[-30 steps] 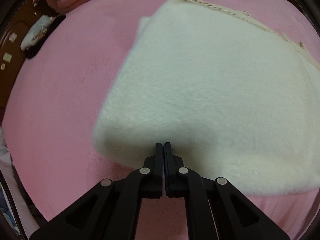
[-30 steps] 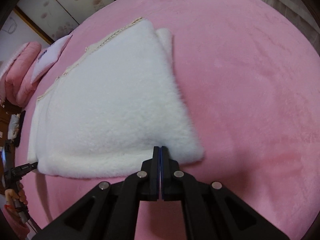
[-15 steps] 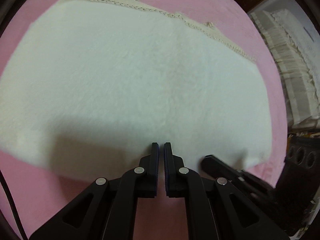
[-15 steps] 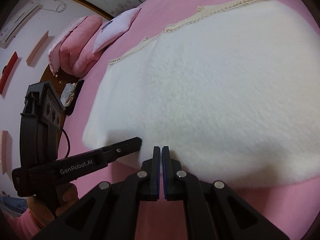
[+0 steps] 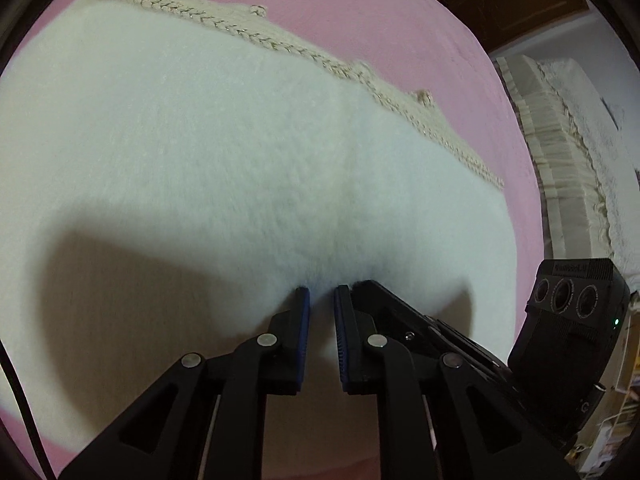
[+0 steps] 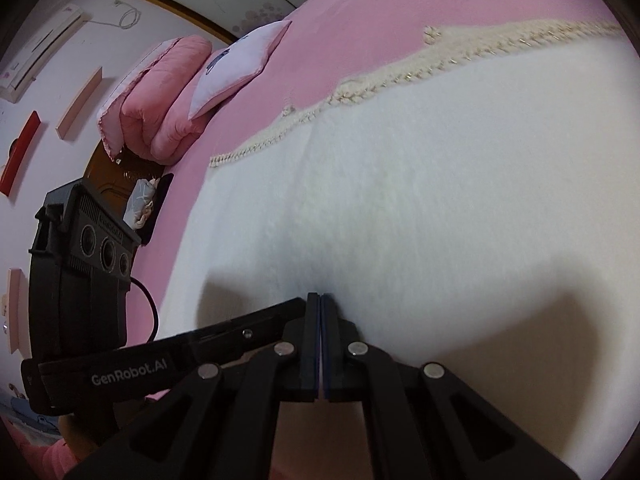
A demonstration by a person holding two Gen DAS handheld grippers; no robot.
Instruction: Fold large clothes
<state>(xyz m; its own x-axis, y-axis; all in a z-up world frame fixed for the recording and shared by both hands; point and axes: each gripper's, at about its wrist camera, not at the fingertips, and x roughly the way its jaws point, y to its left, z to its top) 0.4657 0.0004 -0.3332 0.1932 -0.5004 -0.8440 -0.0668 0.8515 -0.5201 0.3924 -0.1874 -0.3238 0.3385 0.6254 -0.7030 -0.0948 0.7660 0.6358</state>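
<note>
A large white fleecy garment [image 5: 208, 152] with a cream braided trim [image 5: 280, 46] lies folded flat on a pink bed; it also fills the right wrist view [image 6: 440, 184]. My left gripper [image 5: 322, 294] has its jaws slightly apart with the tips pressed into the garment's near edge and fleece between them. My right gripper [image 6: 321, 298] is shut, its tips against the same near edge, right beside the left gripper. The right gripper's body shows in the left wrist view [image 5: 572, 344]. The left gripper's body shows in the right wrist view [image 6: 88, 280].
The pink bedspread [image 6: 380, 28] surrounds the garment. A folded pink quilt [image 6: 160, 92] and a pale pillow [image 6: 236, 68] lie at the bed's head. A second bed with a striped cover [image 5: 560, 168] stands at the right. A dark wooden piece [image 6: 120, 176] stands beside the bed.
Both grippers have come together at the middle of the garment's near edge and closer to it. The left jaws have parted slightly; the right stays shut.
</note>
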